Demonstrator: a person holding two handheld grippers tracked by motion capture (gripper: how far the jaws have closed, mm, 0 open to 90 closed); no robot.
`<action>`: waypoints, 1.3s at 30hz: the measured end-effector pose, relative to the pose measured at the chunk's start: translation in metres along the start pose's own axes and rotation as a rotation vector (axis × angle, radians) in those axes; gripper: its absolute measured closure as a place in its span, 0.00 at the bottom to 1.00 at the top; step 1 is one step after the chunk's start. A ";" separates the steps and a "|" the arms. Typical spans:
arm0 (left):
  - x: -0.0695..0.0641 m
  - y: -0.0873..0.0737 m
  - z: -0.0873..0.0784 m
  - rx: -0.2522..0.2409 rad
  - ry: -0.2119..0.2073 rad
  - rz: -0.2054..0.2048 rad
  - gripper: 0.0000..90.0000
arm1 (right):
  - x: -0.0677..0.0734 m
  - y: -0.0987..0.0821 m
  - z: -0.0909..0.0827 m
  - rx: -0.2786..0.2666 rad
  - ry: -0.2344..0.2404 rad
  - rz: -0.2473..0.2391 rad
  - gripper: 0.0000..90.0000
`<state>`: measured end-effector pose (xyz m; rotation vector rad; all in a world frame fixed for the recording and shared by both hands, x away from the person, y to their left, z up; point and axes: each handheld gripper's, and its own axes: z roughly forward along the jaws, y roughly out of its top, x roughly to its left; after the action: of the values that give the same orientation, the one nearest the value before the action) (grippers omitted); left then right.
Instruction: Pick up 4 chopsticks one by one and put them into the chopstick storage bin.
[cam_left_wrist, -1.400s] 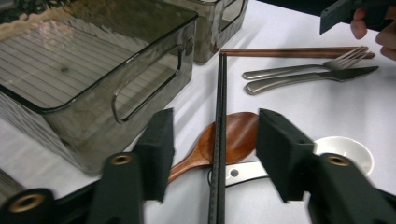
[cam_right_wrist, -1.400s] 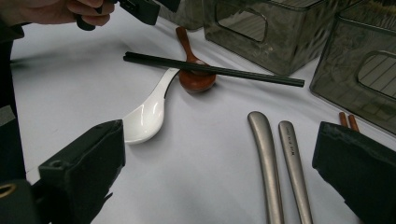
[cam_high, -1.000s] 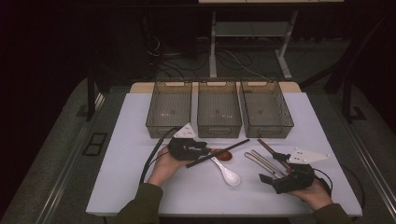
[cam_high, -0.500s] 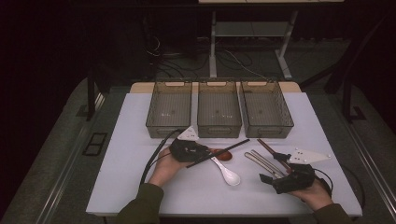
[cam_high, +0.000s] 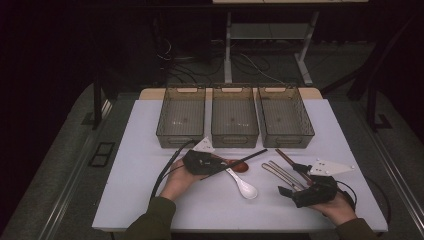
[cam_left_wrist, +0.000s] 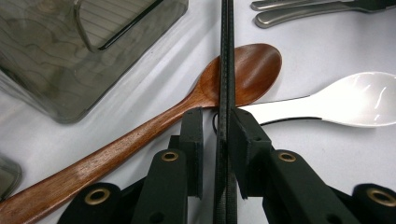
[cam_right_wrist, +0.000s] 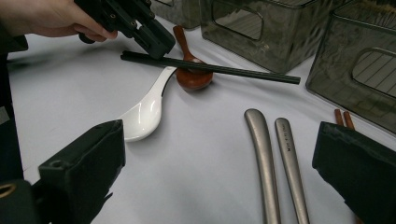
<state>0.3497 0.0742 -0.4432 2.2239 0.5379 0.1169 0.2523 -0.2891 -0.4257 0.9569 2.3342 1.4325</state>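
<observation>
My left gripper (cam_high: 219, 165) (cam_left_wrist: 219, 119) (cam_right_wrist: 154, 44) is shut on a pair of black chopsticks (cam_high: 246, 157) (cam_left_wrist: 227, 56) (cam_right_wrist: 233, 70) near one end; its jaws have just been closing on them. The chopsticks lie level across the bowl of a wooden spoon (cam_high: 240, 166) (cam_left_wrist: 140, 133) (cam_right_wrist: 192, 78). A white ceramic spoon (cam_high: 245, 187) (cam_left_wrist: 359, 100) (cam_right_wrist: 144, 112) lies beside it. My right gripper (cam_high: 292, 179) (cam_right_wrist: 219, 140) stands open low over the table, with two metal utensil handles (cam_high: 280, 173) (cam_right_wrist: 271, 154) ahead of its jaws.
Three smoky plastic bins (cam_high: 182, 117) (cam_high: 234, 117) (cam_high: 285, 117) stand in a row at the back of the white table (cam_high: 140, 165). Thin brown chopsticks (cam_high: 286, 159) (cam_right_wrist: 342, 116) lie right of the metal handles. Cables trail from both grippers.
The left gripper's jaws have narrowed around the black chopsticks. Both hands stay about where they were.
</observation>
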 end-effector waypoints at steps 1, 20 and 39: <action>0.000 0.000 0.000 0.001 0.000 0.000 0.83 | 0.000 0.000 0.000 0.000 0.000 0.001 0.03; 0.003 -0.002 0.003 0.006 0.009 -0.010 0.84 | 0.000 0.000 0.000 0.000 0.001 0.001 0.03; -0.002 -0.002 0.009 0.049 0.021 0.035 0.88 | 0.000 0.000 -0.001 0.000 0.001 0.002 0.03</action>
<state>0.3491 0.0683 -0.4507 2.2823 0.5184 0.1463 0.2520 -0.2899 -0.4255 0.9597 2.3344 1.4336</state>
